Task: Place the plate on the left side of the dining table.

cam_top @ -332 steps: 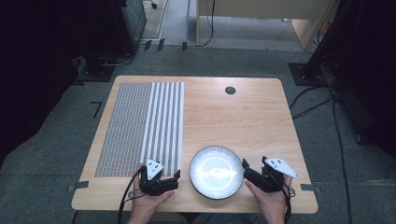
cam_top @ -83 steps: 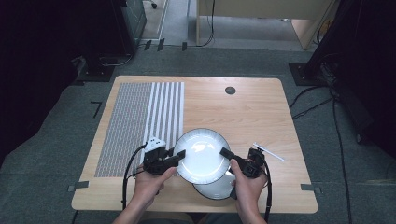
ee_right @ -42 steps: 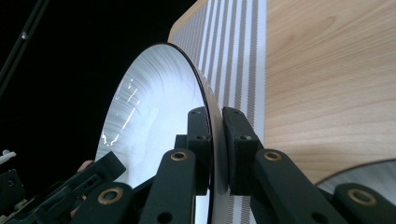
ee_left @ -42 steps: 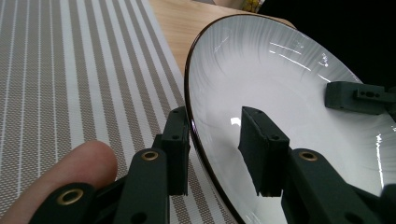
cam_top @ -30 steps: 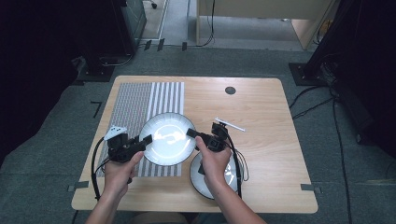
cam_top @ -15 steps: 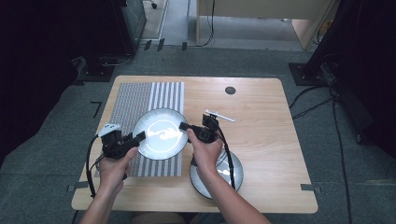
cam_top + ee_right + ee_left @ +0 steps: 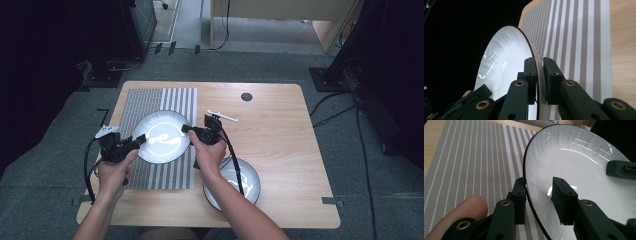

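Note:
A white plate with a dark rim (image 7: 162, 136) hangs just above the striped placemat (image 7: 131, 104), held between both grippers. On the plate's left rim my left gripper (image 7: 138, 139) is shut, one jaw under the edge and one inside; the left gripper view shows this grip (image 7: 539, 187) on the plate (image 7: 579, 162). My right gripper (image 7: 185, 129) is shut on the opposite rim, and in the right gripper view (image 7: 538, 61) its jaws pinch the thin edge of the plate (image 7: 504, 65). A second white plate (image 7: 248, 181) lies on the table at the front, partly under the right forearm.
The wooden table (image 7: 285, 130) has bare room to the right and back. A dark round grommet (image 7: 246, 96) sits near the back edge. The placemat (image 7: 474, 157) covers the table's left part. Cables trail from both grippers toward the front edge.
Both hands carried the top plate left and farther back, from above the front plate to over the placemat. The lower plate stayed at the front.

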A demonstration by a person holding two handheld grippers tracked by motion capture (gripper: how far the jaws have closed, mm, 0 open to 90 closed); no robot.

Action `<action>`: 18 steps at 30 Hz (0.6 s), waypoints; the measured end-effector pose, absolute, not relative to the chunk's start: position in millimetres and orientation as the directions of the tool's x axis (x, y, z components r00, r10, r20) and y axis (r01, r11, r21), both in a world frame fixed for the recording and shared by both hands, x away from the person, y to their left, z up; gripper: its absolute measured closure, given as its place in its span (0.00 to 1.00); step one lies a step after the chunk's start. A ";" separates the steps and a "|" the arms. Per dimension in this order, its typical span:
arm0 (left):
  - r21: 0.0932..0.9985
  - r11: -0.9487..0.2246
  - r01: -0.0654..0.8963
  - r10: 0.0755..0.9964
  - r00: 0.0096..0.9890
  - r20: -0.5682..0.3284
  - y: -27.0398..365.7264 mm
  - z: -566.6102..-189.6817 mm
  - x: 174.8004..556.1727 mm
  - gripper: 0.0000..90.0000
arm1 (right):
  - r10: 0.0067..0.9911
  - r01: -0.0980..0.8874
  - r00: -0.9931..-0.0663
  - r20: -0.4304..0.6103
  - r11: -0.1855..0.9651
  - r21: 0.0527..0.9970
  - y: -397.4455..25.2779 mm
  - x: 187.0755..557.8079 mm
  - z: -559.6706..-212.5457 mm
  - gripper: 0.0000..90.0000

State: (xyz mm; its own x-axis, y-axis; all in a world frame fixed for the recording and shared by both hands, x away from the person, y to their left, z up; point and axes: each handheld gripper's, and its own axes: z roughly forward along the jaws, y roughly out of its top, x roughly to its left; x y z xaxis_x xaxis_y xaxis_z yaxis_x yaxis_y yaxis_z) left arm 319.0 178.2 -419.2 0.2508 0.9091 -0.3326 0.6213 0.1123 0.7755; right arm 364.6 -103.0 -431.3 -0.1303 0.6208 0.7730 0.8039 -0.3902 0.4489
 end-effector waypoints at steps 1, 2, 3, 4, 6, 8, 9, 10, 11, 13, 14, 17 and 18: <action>0.776 0.109 0.622 0.911 0.251 -0.328 179.7 -418.8 320.8 0.72 | 0.619 0.805 -0.128 0.775 -0.391 0.446 -101.3 366.4 -430.9 0.92; 0.774 0.110 0.623 0.912 0.247 -0.329 181.1 -418.7 322.6 0.72 | 0.619 0.806 -0.126 0.775 -0.392 0.444 -99.6 368.5 -430.8 0.92; 0.773 0.113 0.624 0.913 0.242 -0.329 182.3 -418.8 324.5 0.72 | 0.619 0.807 -0.125 0.775 -0.391 0.443 -97.9 370.6 -430.8 0.92; 0.773 0.113 0.624 0.915 0.238 -0.327 183.7 -419.3 326.6 0.72 | 0.620 0.808 -0.126 0.775 -0.389 0.442 -96.1 372.9 -431.1 0.92; 0.768 0.120 0.629 0.917 0.226 -0.329 186.2 -420.6 331.1 0.71 | 0.620 0.810 -0.122 0.775 -0.389 0.438 -92.3 377.8 -432.5 0.92; 0.768 0.127 0.628 0.920 0.215 -0.328 189.0 -422.2 335.3 0.71 | 0.620 0.815 -0.115 0.776 -0.388 0.431 -88.6 383.0 -434.0 0.92; 0.768 0.127 0.628 0.922 0.211 -0.325 190.5 -423.2 337.5 0.71 | 0.619 0.817 -0.114 0.777 -0.387 0.427 -86.7 385.6 -434.8 0.92; 0.768 0.130 0.627 0.923 0.206 -0.325 191.7 -424.7 339.8 0.71 | 0.620 0.817 -0.114 0.776 -0.386 0.429 -84.7 388.0 -435.9 0.92; 0.766 0.133 0.629 0.924 0.201 -0.326 193.5 -426.8 342.5 0.71 | 0.623 0.816 -0.116 0.774 -0.384 0.432 -82.7 390.5 -437.3 0.92; 0.757 0.142 0.638 0.923 0.192 -0.335 197.3 -431.7 348.2 0.71 | 0.630 0.815 -0.121 0.767 -0.378 0.439 -78.5 395.4 -440.8 0.92; 0.751 0.144 0.644 0.922 0.188 -0.338 199.4 -435.0 351.7 0.71 | 0.633 0.815 -0.121 0.765 -0.376 0.440 -76.3 397.8 -442.9 0.92; 0.739 0.152 0.656 0.926 0.167 -0.339 203.0 -441.5 358.2 0.71 | 0.639 0.818 -0.118 0.760 -0.371 0.439 -70.4 404.5 -450.7 0.92; 0.736 0.152 0.660 0.927 0.162 -0.337 204.0 -443.4 360.2 0.71 | 0.640 0.820 -0.114 0.760 -0.372 0.436 -68.8 406.4 -453.6 0.92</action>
State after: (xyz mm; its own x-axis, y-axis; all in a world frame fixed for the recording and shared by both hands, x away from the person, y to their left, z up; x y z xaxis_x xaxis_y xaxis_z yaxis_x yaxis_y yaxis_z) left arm 360.2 204.0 -443.4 0.1620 0.9273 -0.3373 0.6601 0.1523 0.7356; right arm 406.4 -68.8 -453.6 -0.1135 0.6400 0.7600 0.8197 -0.3720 0.4356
